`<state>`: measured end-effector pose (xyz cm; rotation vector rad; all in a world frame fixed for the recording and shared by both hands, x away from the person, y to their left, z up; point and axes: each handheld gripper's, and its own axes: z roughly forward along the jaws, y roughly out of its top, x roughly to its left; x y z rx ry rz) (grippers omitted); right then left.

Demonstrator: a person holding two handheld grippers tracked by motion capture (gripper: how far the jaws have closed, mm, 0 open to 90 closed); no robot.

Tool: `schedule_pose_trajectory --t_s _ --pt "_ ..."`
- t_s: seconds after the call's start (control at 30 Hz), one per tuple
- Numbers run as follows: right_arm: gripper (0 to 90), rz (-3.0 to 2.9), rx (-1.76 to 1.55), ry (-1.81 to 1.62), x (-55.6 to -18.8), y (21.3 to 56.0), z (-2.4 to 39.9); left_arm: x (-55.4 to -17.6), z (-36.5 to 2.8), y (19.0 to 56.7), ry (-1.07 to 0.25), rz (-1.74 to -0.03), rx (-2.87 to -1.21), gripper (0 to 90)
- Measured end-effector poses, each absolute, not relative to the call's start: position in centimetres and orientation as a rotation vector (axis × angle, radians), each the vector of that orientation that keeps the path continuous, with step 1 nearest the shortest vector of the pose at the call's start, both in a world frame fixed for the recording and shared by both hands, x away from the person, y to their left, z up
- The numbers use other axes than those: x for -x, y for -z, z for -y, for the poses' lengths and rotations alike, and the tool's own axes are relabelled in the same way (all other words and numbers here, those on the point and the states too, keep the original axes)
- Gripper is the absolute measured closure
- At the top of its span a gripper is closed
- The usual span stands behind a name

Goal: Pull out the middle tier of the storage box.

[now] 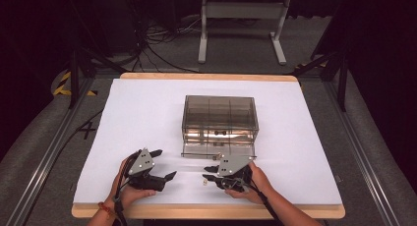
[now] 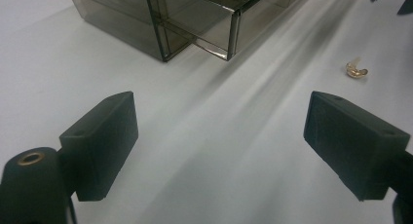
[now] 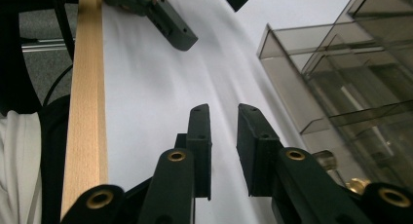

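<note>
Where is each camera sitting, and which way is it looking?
High view: above the person's side, looking forward and down at the table, drawer box, both hands and grippers.
Left gripper view: on the left gripper, looking past open jaws toward the box and a small gold piece.
Right gripper view: on the right gripper, jaws nearly closed, facing the left gripper.
All share the box.

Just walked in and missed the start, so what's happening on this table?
A person holds a claw in each hand over a white-covered table. The left claw is open and holds nothing. The right claw has its jaws nearly together, with nothing visible between them. A smoky clear drawer box sits mid-table, its bottom drawer pulled out a little. A small golden piece lies loose on the table between the claws.
</note>
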<state>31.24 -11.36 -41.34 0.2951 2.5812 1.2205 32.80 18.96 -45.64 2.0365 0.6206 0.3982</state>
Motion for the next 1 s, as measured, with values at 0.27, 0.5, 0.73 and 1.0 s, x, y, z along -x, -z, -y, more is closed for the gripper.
schedule_pose_trajectory --t_s 0.27,0.5,0.73,1.0 --pt "76.3 -2.628 -0.300 -1.157 -31.7 43.3 10.7 -32.8 -18.9 45.7 -0.395 -0.622 -2.037 13.1" --pt "78.6 -2.649 -0.296 -1.133 -32.0 44.1 10.5 -32.8 -18.9 45.7 -0.396 -0.623 -2.039 12.9" --pt "79.4 -2.661 -0.298 -1.119 -32.2 44.5 10.3 -32.8 -18.9 45.6 -0.401 -0.621 -2.043 12.8" --pt "85.4 -2.675 -0.272 -1.109 -32.1 44.8 10.2 -32.9 -18.9 45.6 -0.404 -0.619 -2.048 12.8"
